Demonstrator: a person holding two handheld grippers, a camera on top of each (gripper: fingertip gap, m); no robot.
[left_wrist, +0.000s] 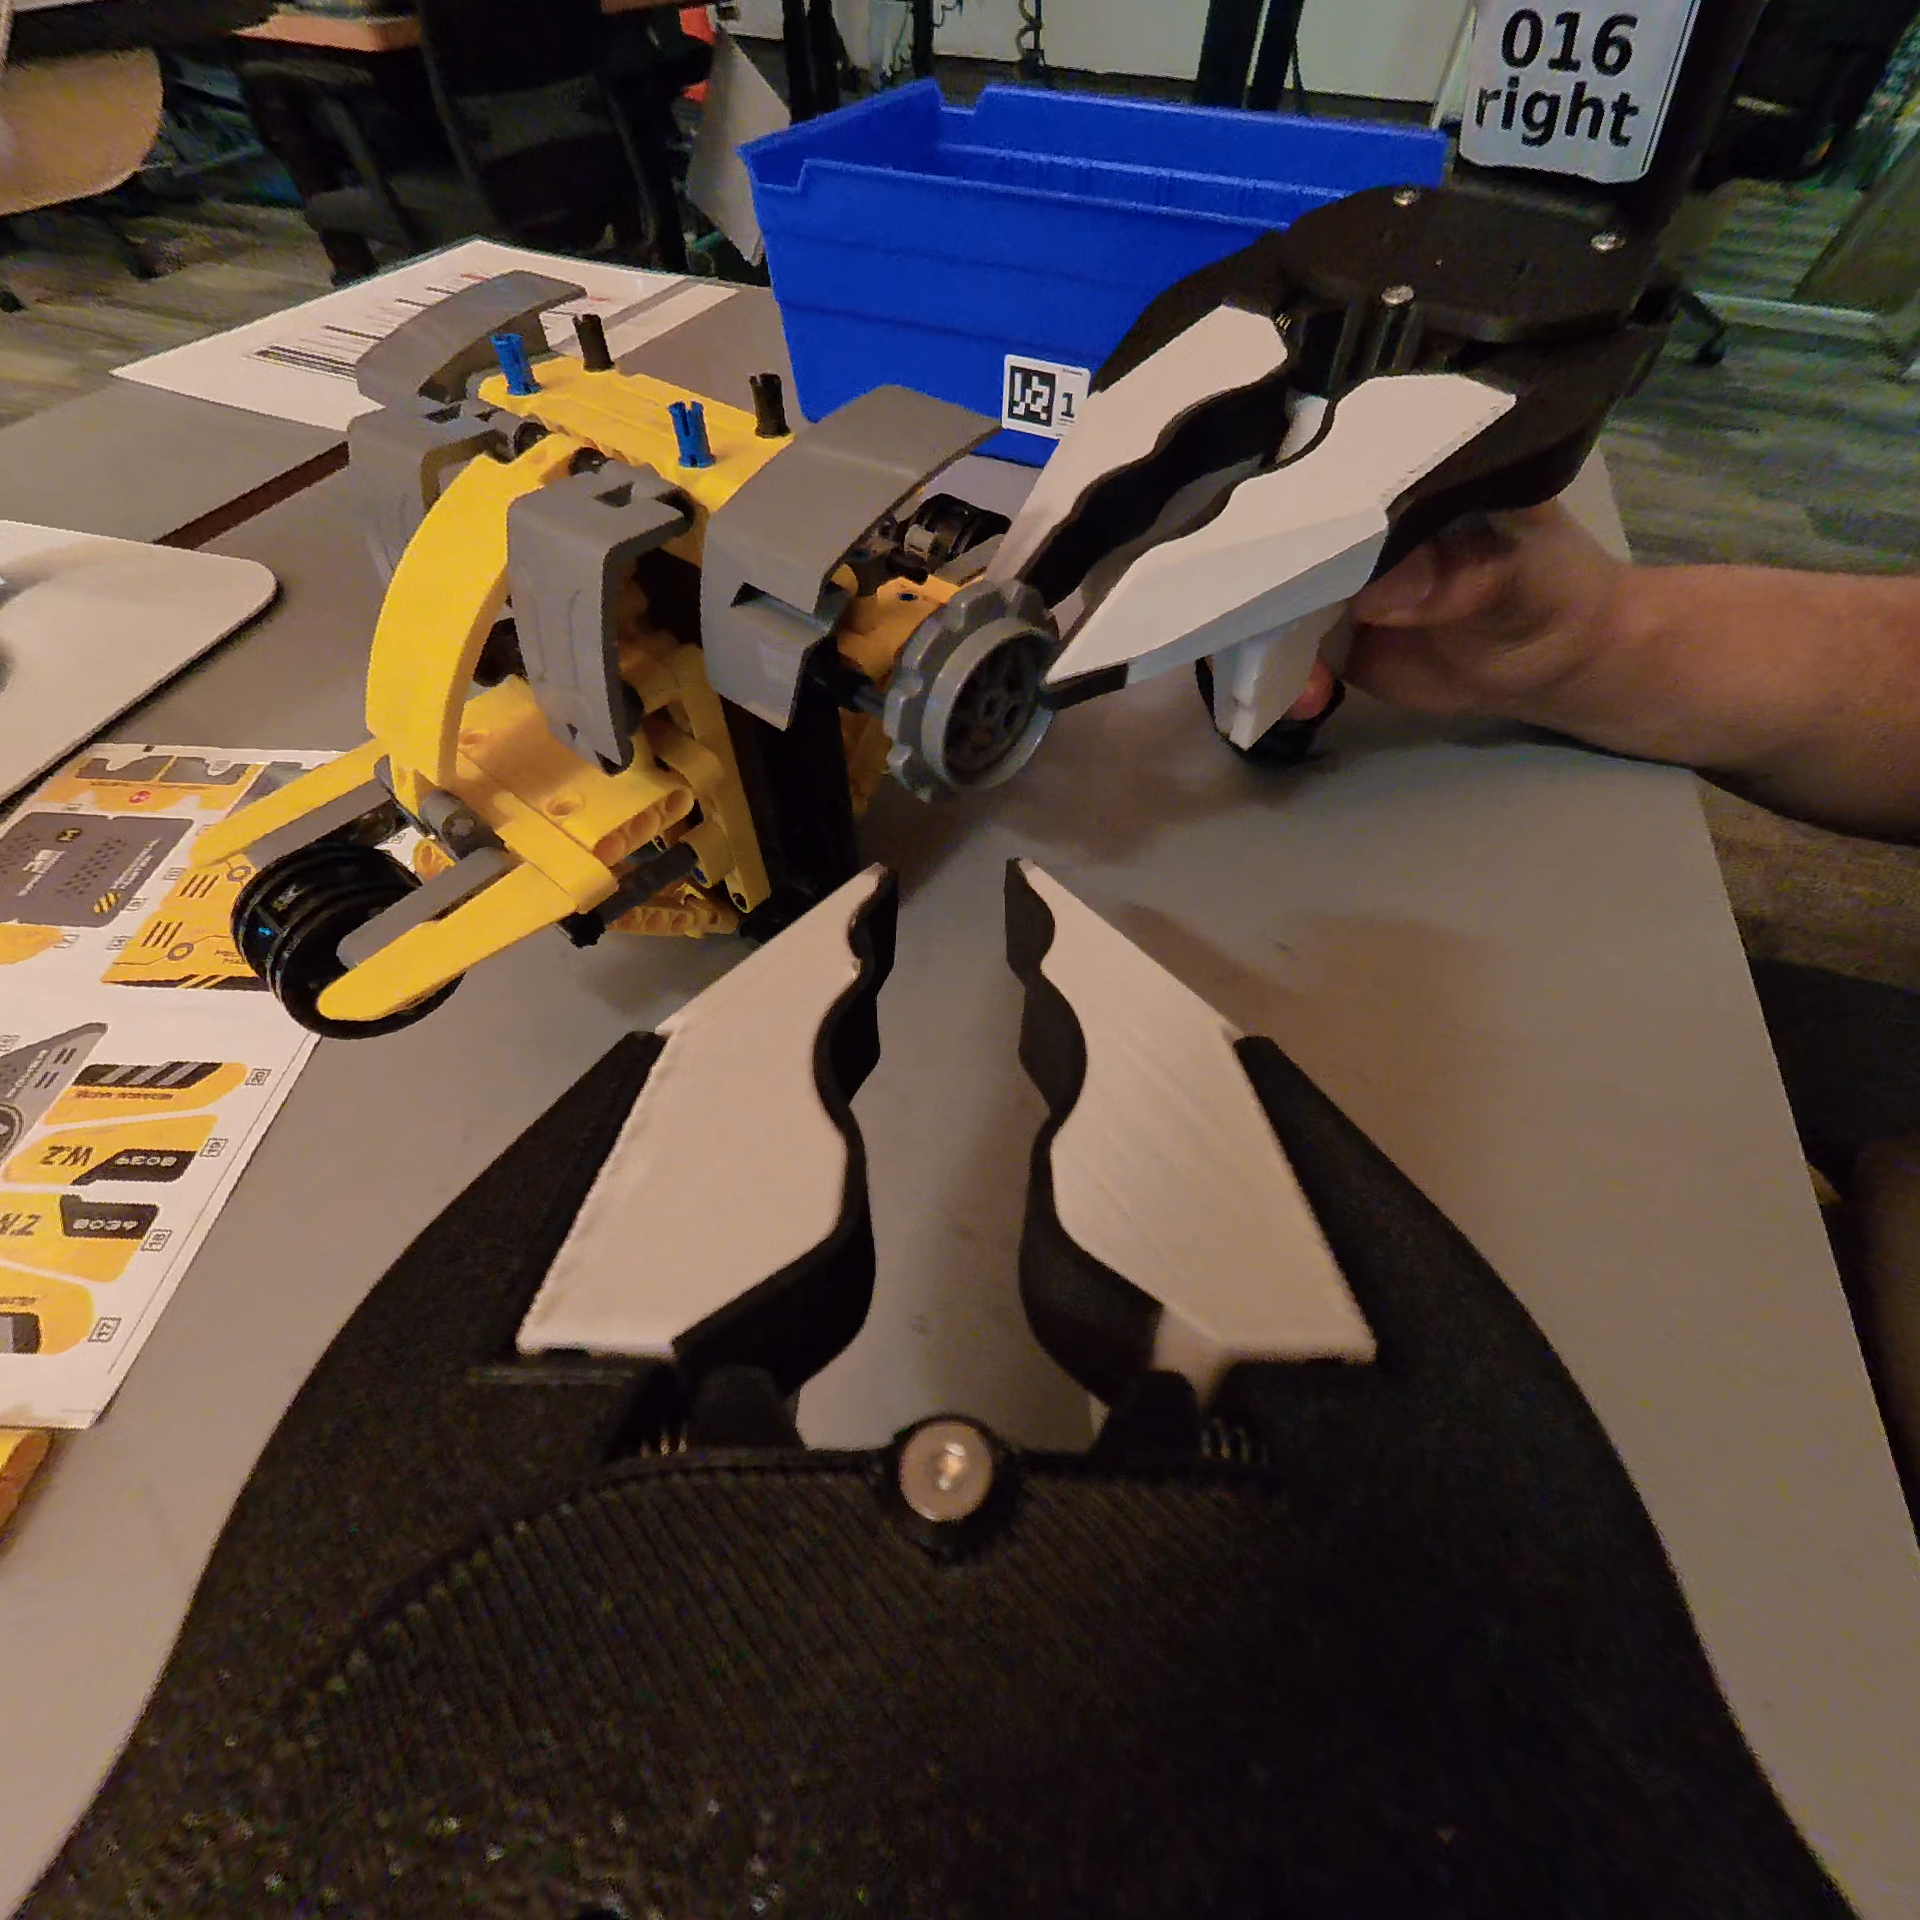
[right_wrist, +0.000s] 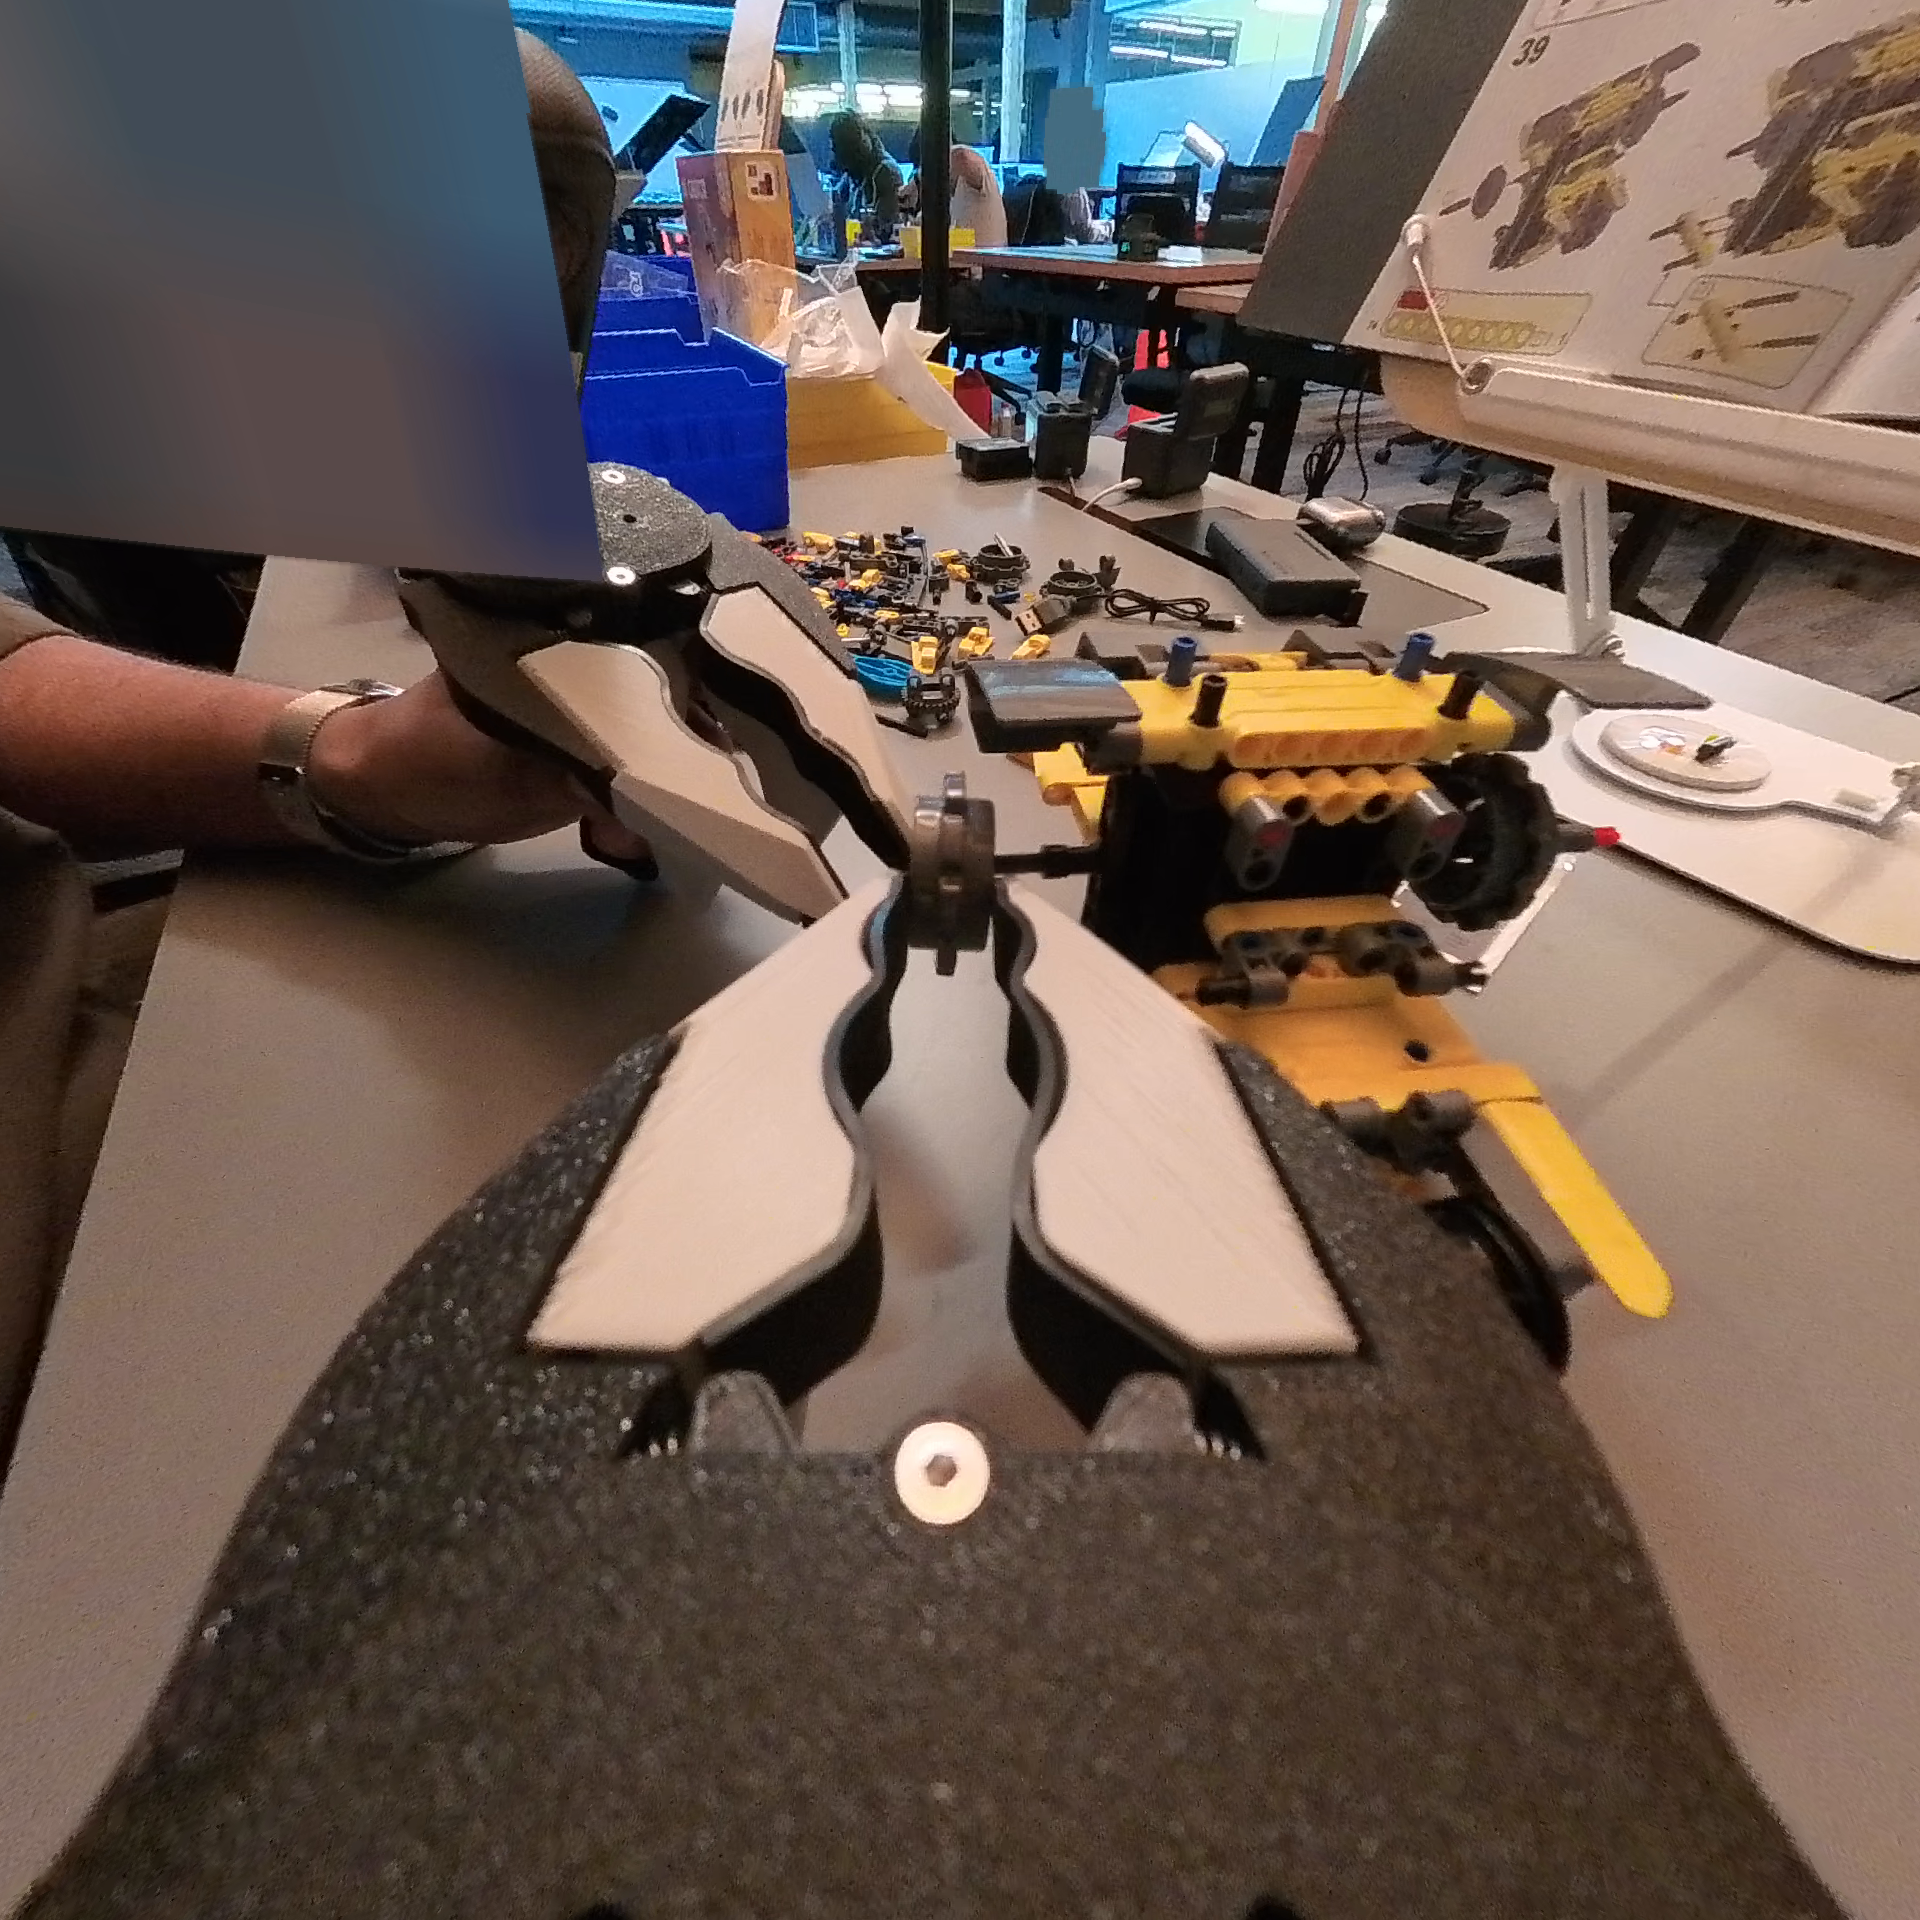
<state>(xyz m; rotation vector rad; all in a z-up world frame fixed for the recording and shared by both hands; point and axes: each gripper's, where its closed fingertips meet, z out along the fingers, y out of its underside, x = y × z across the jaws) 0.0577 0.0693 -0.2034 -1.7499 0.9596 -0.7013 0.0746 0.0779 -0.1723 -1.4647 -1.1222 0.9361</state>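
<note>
A yellow and grey brick vehicle model (left_wrist: 623, 644) lies on the grey table (left_wrist: 1351, 935). It also shows in the right wrist view (right_wrist: 1320, 790). A grey toothed wheel (left_wrist: 971, 691) sits on a black axle at the model's end. My right gripper (right_wrist: 948, 902) is shut on this wheel (right_wrist: 948, 852), which is seen edge-on between its fingertips. The right gripper also shows in the left wrist view (left_wrist: 1034, 634). My left gripper (left_wrist: 951, 883) is open and empty, low over the table just below the model and wheel. In the right wrist view its tips (right_wrist: 868, 868) are right beside the wheel.
A blue bin (left_wrist: 1039, 239) stands behind the model. A sticker sheet (left_wrist: 125, 1039) lies at the left. Loose small parts (right_wrist: 914, 592) lie farther back. An instruction booklet (right_wrist: 1662, 208) rests on a white stand (right_wrist: 1714, 831) at the right. A person's hands (left_wrist: 1507, 623) hold the grippers. The gap from one gripper's tips to the other's is roughly 4 centimetres.
</note>
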